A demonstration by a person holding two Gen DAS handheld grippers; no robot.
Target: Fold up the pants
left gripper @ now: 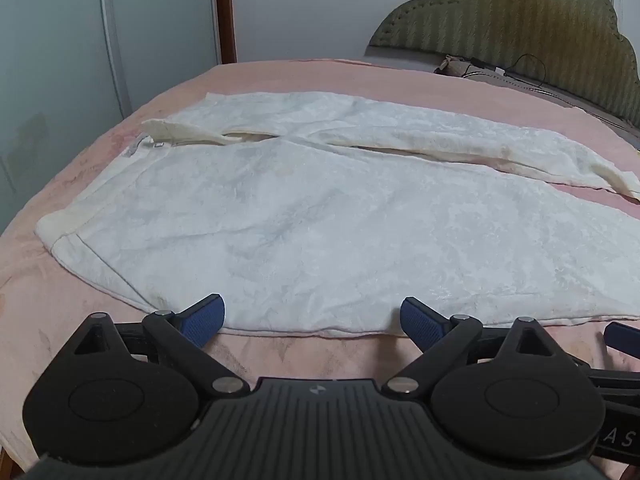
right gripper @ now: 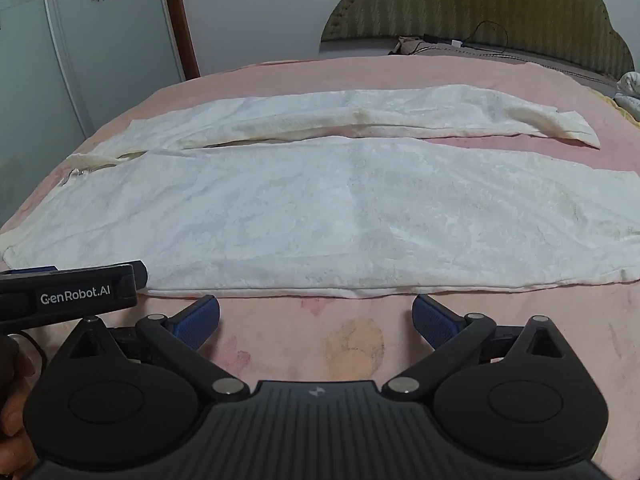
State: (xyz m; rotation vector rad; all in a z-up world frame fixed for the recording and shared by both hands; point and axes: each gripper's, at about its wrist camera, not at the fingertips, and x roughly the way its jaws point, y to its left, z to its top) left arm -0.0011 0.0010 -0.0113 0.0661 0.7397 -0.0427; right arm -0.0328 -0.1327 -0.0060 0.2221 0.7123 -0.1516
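White pants lie flat on the pink bed, waistband at the left, both legs running to the right, with a narrow gap between the legs. They also show in the right wrist view. My left gripper is open and empty, its blue pads at the near hem edge of the closer leg. My right gripper is open and empty, just short of the near edge of the pants. The left gripper's body shows at the left of the right wrist view.
The pink bedsheet has a stained patch near the front. A green padded headboard stands at the far right with a cable and small items on the bed by it. A wardrobe stands at the left.
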